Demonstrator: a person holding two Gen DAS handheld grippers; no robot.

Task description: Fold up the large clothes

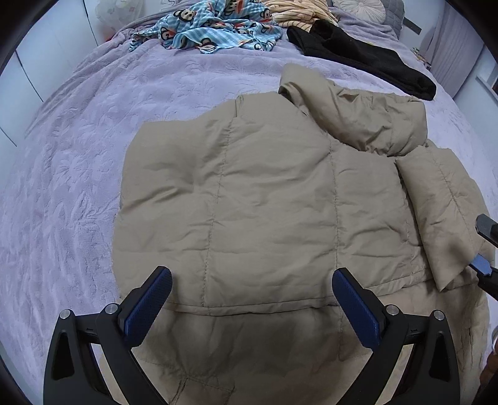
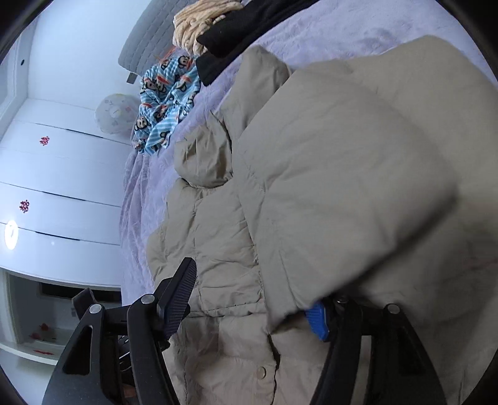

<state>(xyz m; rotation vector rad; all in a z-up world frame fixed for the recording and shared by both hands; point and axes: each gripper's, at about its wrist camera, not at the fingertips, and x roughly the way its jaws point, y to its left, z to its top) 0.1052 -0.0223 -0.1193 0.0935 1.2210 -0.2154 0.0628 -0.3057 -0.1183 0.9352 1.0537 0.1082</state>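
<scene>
Down at the near edge of the left wrist view, the left tongs [image 1: 251, 282] stand wide over the beige puffer jacket [image 1: 264, 199], their blue pads clear of the fabric and nothing between them. Just ahead of them the jacket lies spread on the lilac bedspread [image 1: 71, 174], quilted panels facing up, a hem seam running across between the two fingers. To their right, a sleeve [image 1: 445, 212] is folded in over the body, and the right tongs [image 1: 485, 249] show at that edge of the view, one blue pad beside the sleeve's end.

From the right wrist view, the right tongs [image 2: 255, 299] are parted; the sleeve's puffy cuff drapes over the blue-padded finger [image 2: 317, 321] and hides most of it, while the dark finger [image 2: 179, 299] stands free of the cloth. Whether any pad presses on the fabric cannot be told, though the fingers are not clamped on it.

Farther ahead of the left tongs, the hood [image 1: 367, 118] is bunched at the collar. Beyond that lie a black garment [image 1: 367, 59], a blue monkey-print cloth [image 1: 218, 28] and a striped cream garment [image 1: 298, 12].
</scene>
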